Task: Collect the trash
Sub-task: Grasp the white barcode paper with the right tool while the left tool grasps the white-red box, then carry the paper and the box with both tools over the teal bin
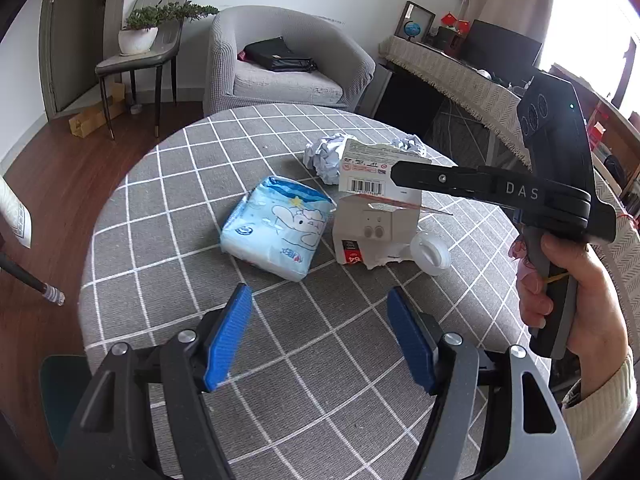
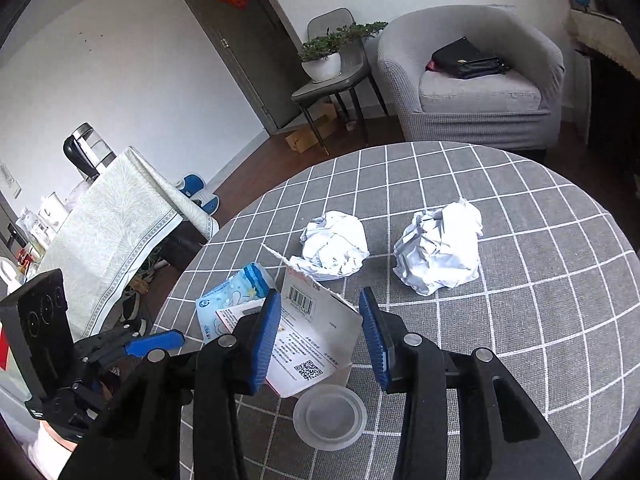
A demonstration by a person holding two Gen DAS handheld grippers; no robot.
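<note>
A torn white carton [image 1: 374, 216] [image 2: 316, 336] with a barcode stands mid-table. A blue tissue pack [image 1: 276, 228] [image 2: 228, 300] lies left of it. A clear plastic lid [image 1: 430, 254] [image 2: 330, 416] lies beside it. Two crumpled paper balls [image 2: 336, 246] [image 2: 440, 252] lie beyond; one shows in the left wrist view [image 1: 324, 154]. My right gripper [image 2: 320, 340] is open, with its blue pads on either side of the carton's top. In the left wrist view it reaches in from the right [image 1: 394, 174]. My left gripper [image 1: 320, 336] is open and empty above the table, near the tissue pack.
The round table [image 1: 168, 216] [image 2: 540, 280] has a grey checked cloth. A grey armchair [image 1: 280, 60] with a black bag and a chair with a potted plant [image 1: 140, 36] stand beyond. A cloth-covered side table [image 2: 108, 224] is at the left, a desk [image 1: 460, 72] at the right.
</note>
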